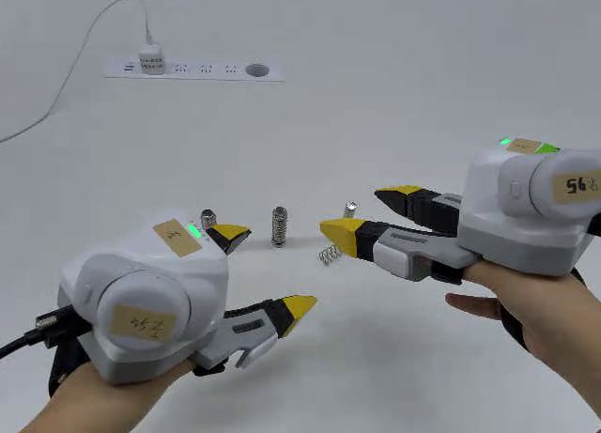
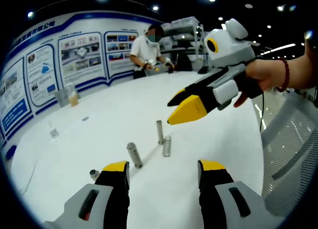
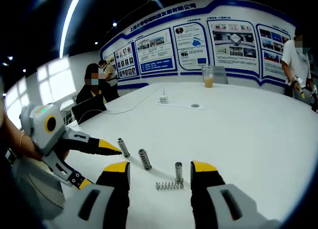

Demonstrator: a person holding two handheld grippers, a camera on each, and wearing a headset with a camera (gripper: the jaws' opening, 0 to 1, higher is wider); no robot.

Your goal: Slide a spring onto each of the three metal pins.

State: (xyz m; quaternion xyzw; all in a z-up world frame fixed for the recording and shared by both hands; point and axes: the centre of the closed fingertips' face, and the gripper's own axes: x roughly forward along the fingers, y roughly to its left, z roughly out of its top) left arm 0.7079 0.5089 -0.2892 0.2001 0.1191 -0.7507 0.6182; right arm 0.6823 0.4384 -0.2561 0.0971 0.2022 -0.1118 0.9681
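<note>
Three metal pins stand in a row on the white table (image 1: 376, 114). The left pin (image 1: 208, 219) (image 3: 122, 147) and the middle pin (image 1: 279, 226) (image 2: 134, 154) (image 3: 144, 159) each carry a spring. The right pin (image 1: 349, 208) (image 2: 159, 132) (image 3: 178, 172) is bare. A loose spring (image 1: 329, 255) (image 2: 167, 146) (image 3: 169, 185) lies on the table just beside it. My left gripper (image 1: 265, 270) (image 2: 164, 167) is open, near the left pin, with nothing between its jaws. My right gripper (image 1: 362, 212) (image 3: 160, 167) is open too, its yellow tips close to the bare pin and the loose spring.
A white power strip (image 1: 192, 69) with a plugged charger and cable lies at the back of the table. A cup (image 3: 208, 77) stands far across the table. People work in the background, away from the pins.
</note>
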